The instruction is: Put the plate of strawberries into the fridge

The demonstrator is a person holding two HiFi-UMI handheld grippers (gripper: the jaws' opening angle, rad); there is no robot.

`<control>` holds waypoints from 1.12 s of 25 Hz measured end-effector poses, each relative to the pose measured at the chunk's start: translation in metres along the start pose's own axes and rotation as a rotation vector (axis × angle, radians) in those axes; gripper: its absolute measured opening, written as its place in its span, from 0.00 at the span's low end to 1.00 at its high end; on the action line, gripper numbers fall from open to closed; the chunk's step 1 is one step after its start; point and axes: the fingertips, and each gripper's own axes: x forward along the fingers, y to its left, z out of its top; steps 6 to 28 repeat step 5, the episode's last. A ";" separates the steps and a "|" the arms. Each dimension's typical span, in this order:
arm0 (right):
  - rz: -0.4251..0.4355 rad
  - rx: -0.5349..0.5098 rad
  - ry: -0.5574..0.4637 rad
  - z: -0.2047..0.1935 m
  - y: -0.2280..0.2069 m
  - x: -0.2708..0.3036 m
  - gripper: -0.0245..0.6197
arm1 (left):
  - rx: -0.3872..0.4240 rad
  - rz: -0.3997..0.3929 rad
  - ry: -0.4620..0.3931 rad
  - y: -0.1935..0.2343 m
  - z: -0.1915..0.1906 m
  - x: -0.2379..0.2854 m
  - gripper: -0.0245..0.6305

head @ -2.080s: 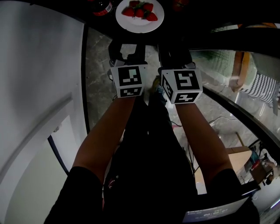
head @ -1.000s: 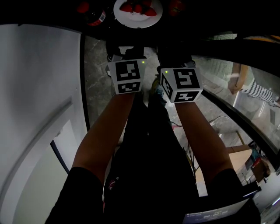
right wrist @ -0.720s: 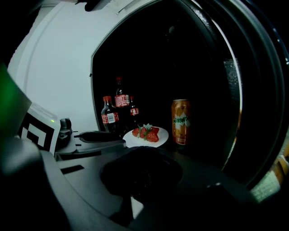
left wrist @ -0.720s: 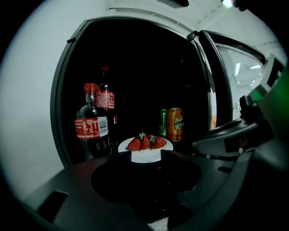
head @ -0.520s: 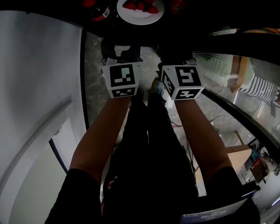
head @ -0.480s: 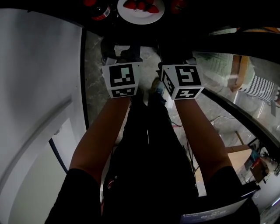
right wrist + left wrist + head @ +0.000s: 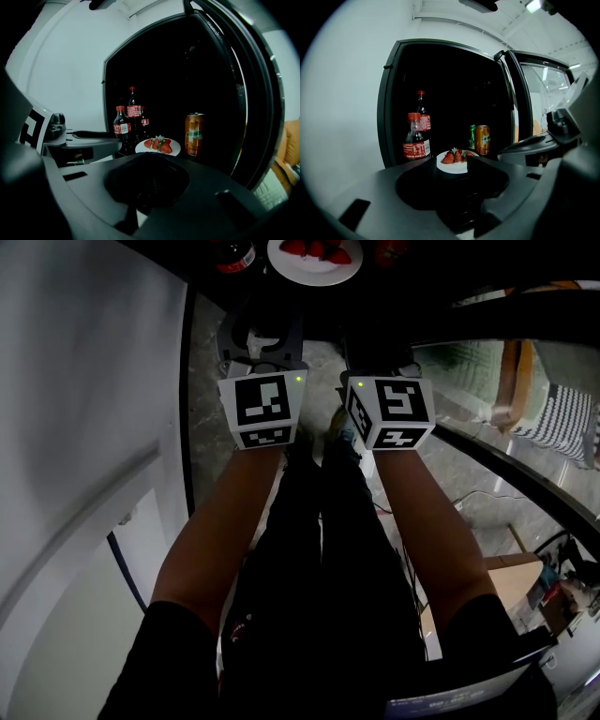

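1. Head view: the left gripper [image 7: 258,332] and right gripper [image 7: 375,345] are held out side by side. Ahead of both sets of fingertips, and apart from them, lies a white plate [image 7: 316,255] of strawberries [image 7: 319,247]. A red-labelled cola bottle [image 7: 236,253] stands just left of it.
2. Left gripper view: the fingers stand apart with nothing between them. Beyond them the plate rests on a shelf inside the open fridge [image 7: 391,93]. Left of the fingers are two dark cola bottles with red caps. Their red labels carry white script too small to read. Right of the fingers an orange can [image 7: 483,139] stands just in front of a green can [image 7: 472,136].
3. Right gripper view: the fingers appear drawn together in one dark mass and hold nothing. The plate lies straight beyond them. The bottles are to their left and the orange can is to their right; its green logo is illegible.
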 end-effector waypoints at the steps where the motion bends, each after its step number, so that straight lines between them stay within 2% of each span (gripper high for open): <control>1: -0.006 0.000 0.001 0.000 0.001 -0.001 0.04 | -0.002 0.000 -0.001 0.000 0.000 -0.002 0.33; 28: -0.021 -0.005 0.005 0.000 0.005 -0.005 0.04 | -0.008 0.002 -0.006 0.001 0.002 -0.010 0.33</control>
